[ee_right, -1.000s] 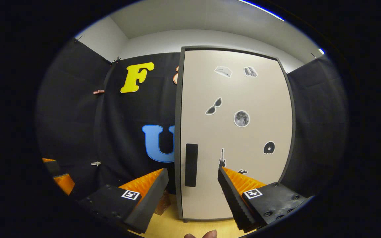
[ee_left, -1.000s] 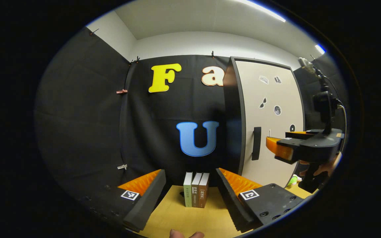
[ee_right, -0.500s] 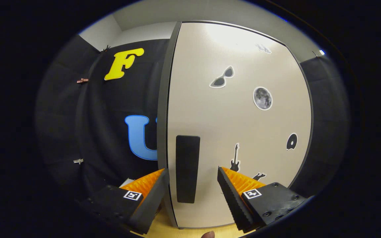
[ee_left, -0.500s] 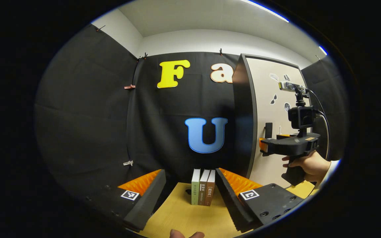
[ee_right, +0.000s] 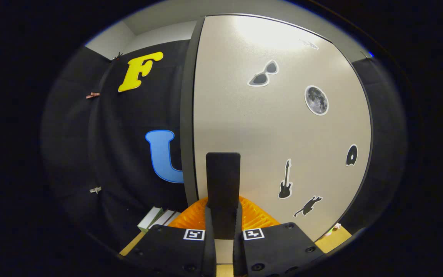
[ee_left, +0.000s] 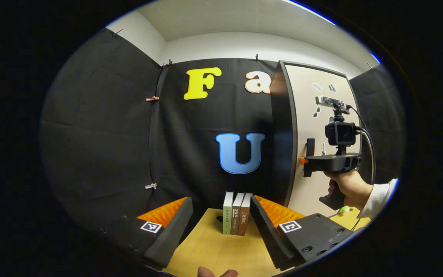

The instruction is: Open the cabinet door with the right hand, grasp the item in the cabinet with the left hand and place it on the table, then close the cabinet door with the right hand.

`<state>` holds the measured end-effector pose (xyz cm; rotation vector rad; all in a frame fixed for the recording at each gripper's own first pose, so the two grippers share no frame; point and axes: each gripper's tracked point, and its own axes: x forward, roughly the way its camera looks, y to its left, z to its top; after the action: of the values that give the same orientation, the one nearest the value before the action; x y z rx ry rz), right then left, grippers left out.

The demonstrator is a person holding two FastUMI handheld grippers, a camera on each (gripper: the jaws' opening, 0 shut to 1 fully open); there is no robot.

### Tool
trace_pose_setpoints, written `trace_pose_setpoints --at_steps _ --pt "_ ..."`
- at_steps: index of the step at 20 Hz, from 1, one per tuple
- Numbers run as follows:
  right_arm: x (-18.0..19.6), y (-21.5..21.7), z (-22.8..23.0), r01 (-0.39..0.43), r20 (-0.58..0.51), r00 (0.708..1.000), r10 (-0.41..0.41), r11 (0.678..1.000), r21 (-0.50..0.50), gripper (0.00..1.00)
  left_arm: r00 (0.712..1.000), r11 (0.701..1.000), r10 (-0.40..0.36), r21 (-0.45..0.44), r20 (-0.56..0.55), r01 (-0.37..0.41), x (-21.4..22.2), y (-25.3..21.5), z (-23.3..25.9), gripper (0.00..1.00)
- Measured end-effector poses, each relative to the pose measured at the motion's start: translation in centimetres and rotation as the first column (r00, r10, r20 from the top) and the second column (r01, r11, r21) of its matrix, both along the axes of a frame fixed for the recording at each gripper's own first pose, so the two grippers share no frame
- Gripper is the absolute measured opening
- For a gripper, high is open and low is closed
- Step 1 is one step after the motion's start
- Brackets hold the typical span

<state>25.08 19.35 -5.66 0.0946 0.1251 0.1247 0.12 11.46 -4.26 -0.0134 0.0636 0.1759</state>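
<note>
Gripping the cabinet handle, door not yet pulled open.

Right gripper (ee_right: 223, 227) clamped on the dark upright handle (ee_right: 223, 184) of the cabinet door (ee_right: 279, 127), both fingers pressed against its lower part; judged the first step of the task, with the door flush and shut. Next, probably a pull toward the holder, swinging along an arc about the hinge on the far edge, grip kept firm so the handle cannot slip. Left gripper (ee_left: 221, 227) held wide and empty above the wooden table (ee_left: 214, 254), pointing at three upright books (ee_left: 237, 219) near the wall. Item inside the cabinet hidden behind the closed door, so nothing to say of its kind or place. Something small and green (ee_left: 343, 209) low beside the cabinet, too cut off to identify. From the left gripper view, right hand (ee_left: 347, 188) seen on the gripper's grip.
</note>
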Motion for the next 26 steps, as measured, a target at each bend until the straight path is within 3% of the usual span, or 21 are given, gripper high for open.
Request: trace_pose_setpoints --at_steps 4,15,21,26 --pt "-1.6 -0.1 0.2 -0.051 -0.009 0.999 0.051 0.999 0.017 0.21 1.0 1.0 0.002 0.011 0.009 -0.002 -1.1 -0.7 0.6 0.94" --pt "-13.0 -5.8 1.1 -0.187 -0.008 0.982 0.188 0.98 0.065 0.21 1.0 1.0 -0.015 0.018 0.019 0.015 -3.9 -4.0 1.4 0.94" --pt "-17.8 -9.7 1.3 -0.212 -0.013 0.977 0.213 0.975 0.074 0.21 0.999 0.999 -0.047 -0.002 0.023 0.047 -4.4 -5.9 1.8 0.94" --pt "-20.9 -13.4 1.7 -0.183 0.003 0.983 0.183 0.982 0.051 0.2 0.997 0.997 -0.077 0.012 0.032 0.076 -3.8 -7.2 2.1 0.94"
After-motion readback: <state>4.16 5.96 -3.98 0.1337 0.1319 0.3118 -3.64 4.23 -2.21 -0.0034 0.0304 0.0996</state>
